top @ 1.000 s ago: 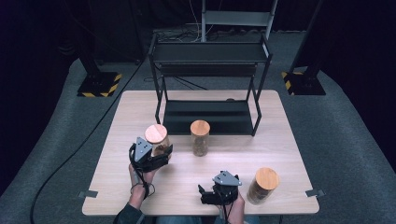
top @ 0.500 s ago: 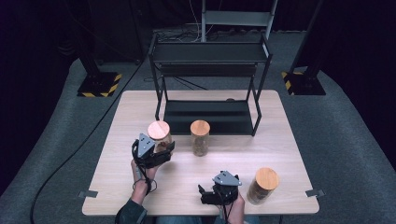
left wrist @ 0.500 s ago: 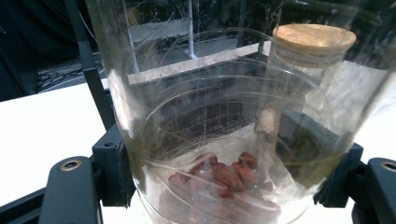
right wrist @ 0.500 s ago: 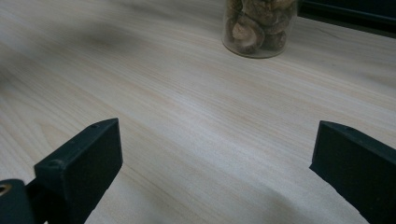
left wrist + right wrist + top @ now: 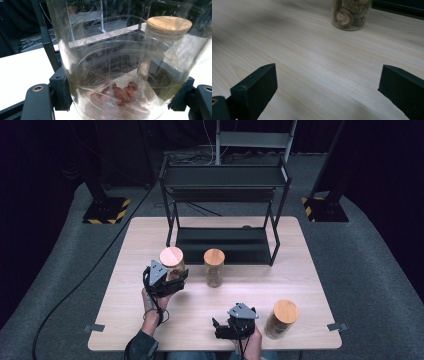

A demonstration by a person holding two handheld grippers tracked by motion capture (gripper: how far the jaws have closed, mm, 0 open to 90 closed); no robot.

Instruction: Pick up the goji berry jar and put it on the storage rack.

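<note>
My left gripper [image 5: 171,279] is shut on a clear glass jar [image 5: 172,265] with a cork lid, left of the table's middle. In the left gripper view the jar [image 5: 120,62] sits between both pads [image 5: 61,92], with red dried fruit at its bottom. A second cork-lidded jar [image 5: 214,267] of dried mushrooms stands just right of it, also seen behind the glass as a cork-lidded jar [image 5: 168,27]. My right gripper [image 5: 220,328] hangs open low over the front of the table; its jaws [image 5: 327,85] stand wide apart, empty, facing the mushroom jar [image 5: 350,13].
A third cork-lidded jar [image 5: 281,319] stands at the front right, close beside my right hand. A black two-level metal rack [image 5: 225,180] occupies the back of the wooden table [image 5: 125,315]. Cables run over the grey floor on the left.
My left gripper has carried the held jar a little to the right and toward the rack. The right gripper has stayed put.
</note>
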